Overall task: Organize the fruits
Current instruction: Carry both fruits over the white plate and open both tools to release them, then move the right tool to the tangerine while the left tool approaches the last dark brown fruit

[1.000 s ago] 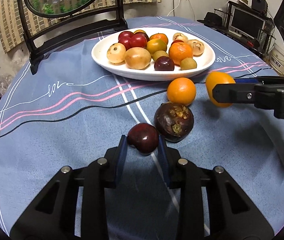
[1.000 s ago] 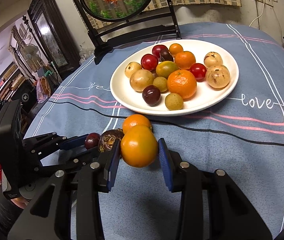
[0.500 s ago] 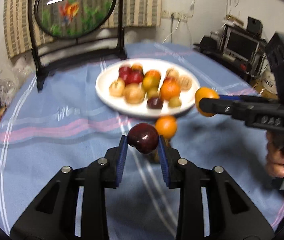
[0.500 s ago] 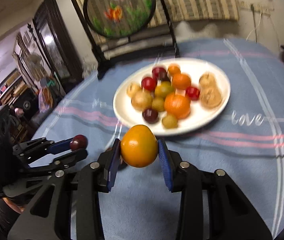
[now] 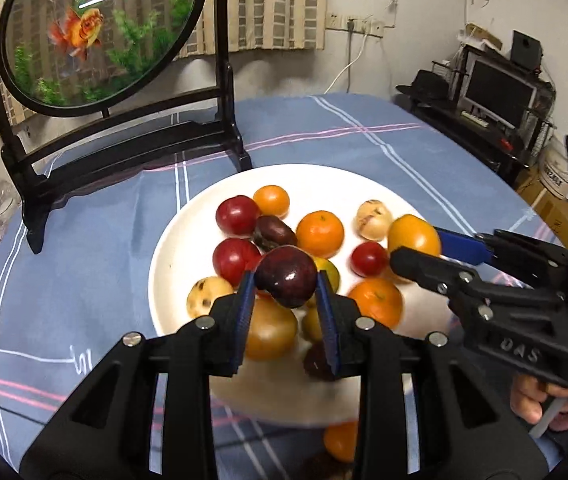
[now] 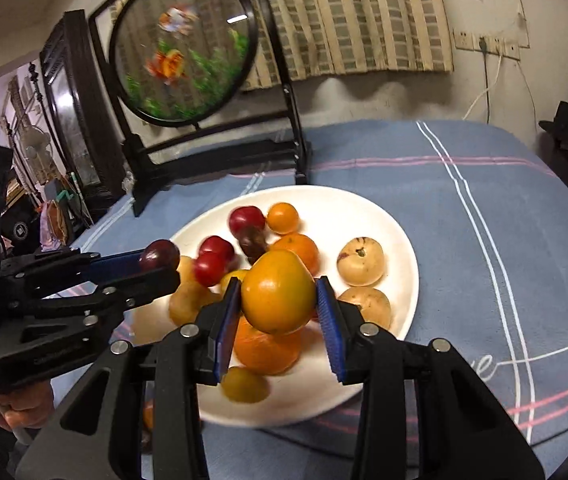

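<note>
Raised letters "DAS" stand on the black body of the right gripper (image 5: 416, 254), seen from the left wrist. On the blue tablecloth (image 6: 504, 240) white cursive letters show only partly: an ending "e" at the right, other strokes unreadable. Wall papers and box print are too small.

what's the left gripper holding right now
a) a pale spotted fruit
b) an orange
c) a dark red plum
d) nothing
c: the left gripper is shut on a dark red plum above the plate, while the right gripper holds the orange-yellow fruit.
</note>
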Available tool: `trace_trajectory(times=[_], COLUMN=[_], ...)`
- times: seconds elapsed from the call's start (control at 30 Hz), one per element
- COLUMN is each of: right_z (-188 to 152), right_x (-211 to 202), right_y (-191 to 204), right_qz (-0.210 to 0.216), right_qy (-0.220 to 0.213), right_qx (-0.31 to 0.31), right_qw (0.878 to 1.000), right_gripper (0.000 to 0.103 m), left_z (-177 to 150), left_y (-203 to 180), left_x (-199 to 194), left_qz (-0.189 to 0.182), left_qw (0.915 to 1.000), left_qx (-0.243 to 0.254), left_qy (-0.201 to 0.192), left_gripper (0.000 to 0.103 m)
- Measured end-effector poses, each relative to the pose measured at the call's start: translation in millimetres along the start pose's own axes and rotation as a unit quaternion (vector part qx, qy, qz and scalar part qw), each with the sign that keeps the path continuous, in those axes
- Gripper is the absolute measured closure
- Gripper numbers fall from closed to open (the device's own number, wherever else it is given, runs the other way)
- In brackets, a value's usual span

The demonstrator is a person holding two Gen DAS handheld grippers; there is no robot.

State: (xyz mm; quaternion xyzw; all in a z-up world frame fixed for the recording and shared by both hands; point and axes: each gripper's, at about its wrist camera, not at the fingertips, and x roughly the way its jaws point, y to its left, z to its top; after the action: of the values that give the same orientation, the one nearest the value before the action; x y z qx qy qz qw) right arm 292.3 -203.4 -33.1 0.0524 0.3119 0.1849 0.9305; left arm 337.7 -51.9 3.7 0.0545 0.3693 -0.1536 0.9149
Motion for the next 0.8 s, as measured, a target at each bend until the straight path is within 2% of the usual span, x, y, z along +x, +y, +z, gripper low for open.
trace_trajectory(times=[0.03, 0.07, 0.1, 0.13, 0.2, 0.3, 0.37, 0.47, 0.63, 0.67, 0.73, 0.8], right_z=[0.6, 0.3, -0.7, -1.4, 0.5, 2.7, -0.9, -14.7, -51.6, -57.9, -63.0, -67.2], right_x=[2.7, 3.6, 1.8, -5.2, -18.0, -35.5, -47.2, -62.6, -71.6, -67.8, -61.6, -55.4], right_y=[0.1, 1.0, 2.2, 3.1, 7.4, 14.3, 19.6, 34.0, 59.2, 63.1, 67.4, 71.7], right_qz=[-0.003, -0.005, -0.006, -0.007, 0.002, 0.002, 0.012, 0.011, 0.045, 0.049, 0.059, 0.051], right_qy=[0.003, 0.007, 0.007, -0.005, -0.019, -0.031, -0.034, -0.023, 0.006, 0.023, 0.043, 0.051], right_qx=[-0.004, -0.009, -0.010, -0.008, -0.013, -0.013, -0.016, -0.028, -0.034, -0.029, -0.026, -0.035], right_qw=[1.000, 1.000, 1.000, 1.000, 1.000, 0.999, 0.999, 0.999, 0.998, 0.998, 0.997, 0.997], right_gripper=[0.062, 0.059, 0.046, 0.039, 0.038, 0.038, 0.038, 0.038, 0.038, 0.038, 0.038, 0.038], left_z=[0.9, 1.3, 2.5, 0.4, -4.9, -19.3, -34.9, -65.9, -124.0, -129.8, -135.2, -137.7], left_y=[1.1, 2.6, 2.7, 4.3, 9.7, 19.1, 24.0, 29.8, 39.8, 42.6, 46.6, 50.4], left_x=[3.3, 4.4, 3.2, -5.0, -23.3, -50.8, -70.4, -95.4, -115.6, -116.0, -122.7, -126.8], left_qz=[0.006, 0.014, 0.018, 0.041, 0.046, 0.028, 0.032, 0.055, 0.104, 0.118, 0.120, 0.132], left_qw=[1.0000, 0.9998, 0.9997, 0.9988, 0.9973, 0.9961, 0.9946, 0.9915, 0.9829, 0.9809, 0.9791, 0.9751], left_qx=[-0.004, -0.012, -0.017, -0.026, -0.041, -0.070, -0.082, -0.096, -0.132, -0.142, -0.149, -0.161], left_qy=[0.003, 0.006, 0.004, -0.011, -0.039, -0.046, -0.056, -0.068, -0.074, -0.062, -0.070, -0.076], left_gripper=[0.067, 0.058, 0.032, 0.019, 0.010, 0.007, 0.005, 0.003, 0.003, 0.003, 0.003, 0.003])
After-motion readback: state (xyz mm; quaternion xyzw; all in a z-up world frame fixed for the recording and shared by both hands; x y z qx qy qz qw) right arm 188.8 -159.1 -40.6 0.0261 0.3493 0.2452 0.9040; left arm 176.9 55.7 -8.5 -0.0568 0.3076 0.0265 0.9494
